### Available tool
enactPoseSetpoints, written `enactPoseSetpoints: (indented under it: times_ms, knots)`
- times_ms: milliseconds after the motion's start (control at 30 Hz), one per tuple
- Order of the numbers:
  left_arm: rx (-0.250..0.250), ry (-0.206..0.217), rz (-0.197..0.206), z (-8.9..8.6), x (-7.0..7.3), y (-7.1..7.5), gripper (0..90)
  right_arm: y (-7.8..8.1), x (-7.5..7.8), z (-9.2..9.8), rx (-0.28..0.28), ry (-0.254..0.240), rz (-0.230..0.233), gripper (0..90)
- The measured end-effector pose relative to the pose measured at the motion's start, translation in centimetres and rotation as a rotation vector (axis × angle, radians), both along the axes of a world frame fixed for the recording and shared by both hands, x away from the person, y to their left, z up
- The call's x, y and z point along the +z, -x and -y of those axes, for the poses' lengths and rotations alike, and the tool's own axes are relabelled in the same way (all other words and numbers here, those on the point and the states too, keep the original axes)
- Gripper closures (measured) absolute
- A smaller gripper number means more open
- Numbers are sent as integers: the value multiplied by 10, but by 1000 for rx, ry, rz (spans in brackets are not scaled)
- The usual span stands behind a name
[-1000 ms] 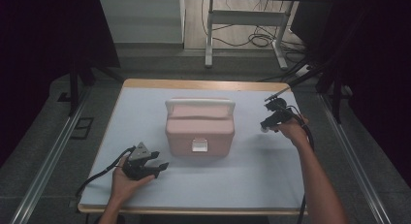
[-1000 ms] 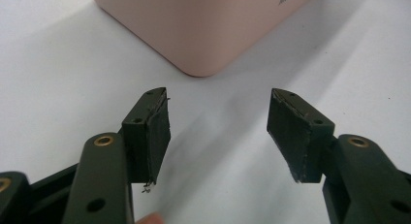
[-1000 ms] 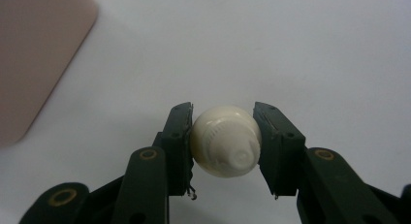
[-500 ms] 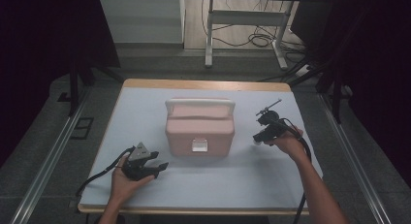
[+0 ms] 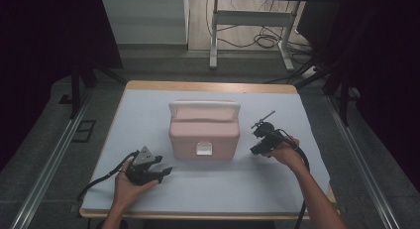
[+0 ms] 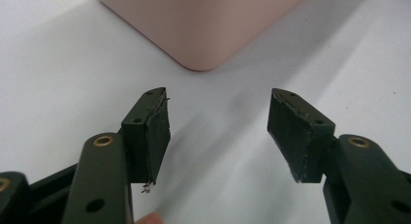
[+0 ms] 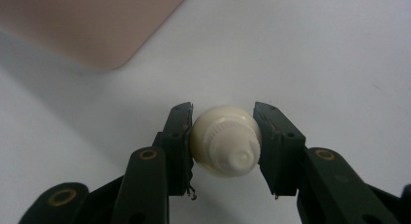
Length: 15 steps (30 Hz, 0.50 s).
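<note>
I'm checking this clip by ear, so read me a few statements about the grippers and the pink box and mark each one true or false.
1. The right gripper is clamped on a small white bottle. True.
2. The left gripper holds the pink box. False: its jaws stand open with nothing between them, apart from the box.
3. The box sits closed on the white table, its white handle at the far edge. True.
4. The bottle already lies inside the box. False: it is between the right gripper's pads, to the right of the box.
5. Both grippers rest on top of the box. False: one is on each side of it.
</note>
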<state>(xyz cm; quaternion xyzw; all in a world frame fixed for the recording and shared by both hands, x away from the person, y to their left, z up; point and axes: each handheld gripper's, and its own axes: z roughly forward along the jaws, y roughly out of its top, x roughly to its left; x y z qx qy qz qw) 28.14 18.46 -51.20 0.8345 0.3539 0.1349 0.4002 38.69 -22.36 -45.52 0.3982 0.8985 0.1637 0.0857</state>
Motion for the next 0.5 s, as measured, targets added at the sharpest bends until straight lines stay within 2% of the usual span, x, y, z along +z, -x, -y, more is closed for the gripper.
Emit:
enactPoseSetpoints:
  times_ms: [367,500]
  knots:
    - [-1,-2,-3,0,0,1,408,1,-4,1,0,-6,5,590]
    - [-1,-1,-3,0,0,1,407,3,1,4,-6,-22,26,525]
